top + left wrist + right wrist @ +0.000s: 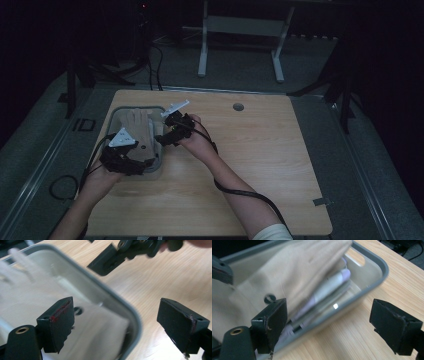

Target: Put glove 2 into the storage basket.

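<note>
dim room, dark floor around a pale wooden table (240, 165). we note a grey tray (116, 113) at the table's far left corner, its long side running along the left edge. in it lies a beige folded cloth (136, 125), covering most of the tray floor; the right gripper view shows paler folded layers stacked beneath it, against the tray wall.

left gripper (131, 162) hangs over the tray's near end, jaws wide apart with nothing between them. right gripper (162, 135) sits at the tray's right rim, jaws also spread wide and empty, one jaw over the cloth and one over bare wood.

we judge the cloth light, soft and limp: it will sag and unfold if lifted by a single point, and it should not slip from the pads. best hold looks like the folded edge nearest the right rim, pinching all layers together, with the other gripper taking the opposite edge. the small round hole (270, 298) in the fabric marks a corner we could pinch near.
</note>
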A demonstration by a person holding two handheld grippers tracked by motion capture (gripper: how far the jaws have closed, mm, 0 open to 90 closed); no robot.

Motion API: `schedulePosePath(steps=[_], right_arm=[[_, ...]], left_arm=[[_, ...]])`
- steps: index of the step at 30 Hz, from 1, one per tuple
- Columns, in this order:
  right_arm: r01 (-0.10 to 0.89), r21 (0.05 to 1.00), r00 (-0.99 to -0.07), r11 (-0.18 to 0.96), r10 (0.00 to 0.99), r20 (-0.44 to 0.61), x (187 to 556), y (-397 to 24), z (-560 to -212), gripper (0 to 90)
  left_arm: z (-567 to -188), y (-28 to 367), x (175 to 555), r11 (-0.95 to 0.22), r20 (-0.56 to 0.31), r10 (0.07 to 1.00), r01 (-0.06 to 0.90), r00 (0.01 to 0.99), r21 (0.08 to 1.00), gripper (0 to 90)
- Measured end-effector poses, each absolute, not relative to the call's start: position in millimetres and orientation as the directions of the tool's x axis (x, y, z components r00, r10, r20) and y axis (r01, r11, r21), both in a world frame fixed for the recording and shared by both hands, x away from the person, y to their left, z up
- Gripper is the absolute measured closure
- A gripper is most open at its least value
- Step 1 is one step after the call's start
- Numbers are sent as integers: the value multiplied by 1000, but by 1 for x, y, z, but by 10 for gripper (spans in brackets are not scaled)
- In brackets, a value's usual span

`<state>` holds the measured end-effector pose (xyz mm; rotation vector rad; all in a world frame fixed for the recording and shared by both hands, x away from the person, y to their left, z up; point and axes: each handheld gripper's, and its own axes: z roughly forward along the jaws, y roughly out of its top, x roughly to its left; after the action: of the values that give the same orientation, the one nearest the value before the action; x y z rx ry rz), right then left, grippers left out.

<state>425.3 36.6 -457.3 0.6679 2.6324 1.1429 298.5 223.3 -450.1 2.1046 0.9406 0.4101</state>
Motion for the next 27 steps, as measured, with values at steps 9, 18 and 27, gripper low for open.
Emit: schedulePosePath(steps=[9, 18, 27], right_arm=[[330, 742, -874, 583, 486, 6, 420, 5, -459, 147], [342, 739, -866, 581, 501, 7, 412, -28, -466, 150], [362, 728, -850, 583, 527, 1, 405, -64, -480, 153]], left_arm=[[-449, 191, 292, -471, 28, 688, 417, 725, 777, 149], [-458, 168, 290, -463, -12, 639, 396, 769, 793, 151], [-475, 145, 286, -462, -72, 588, 407, 806, 788, 150]])
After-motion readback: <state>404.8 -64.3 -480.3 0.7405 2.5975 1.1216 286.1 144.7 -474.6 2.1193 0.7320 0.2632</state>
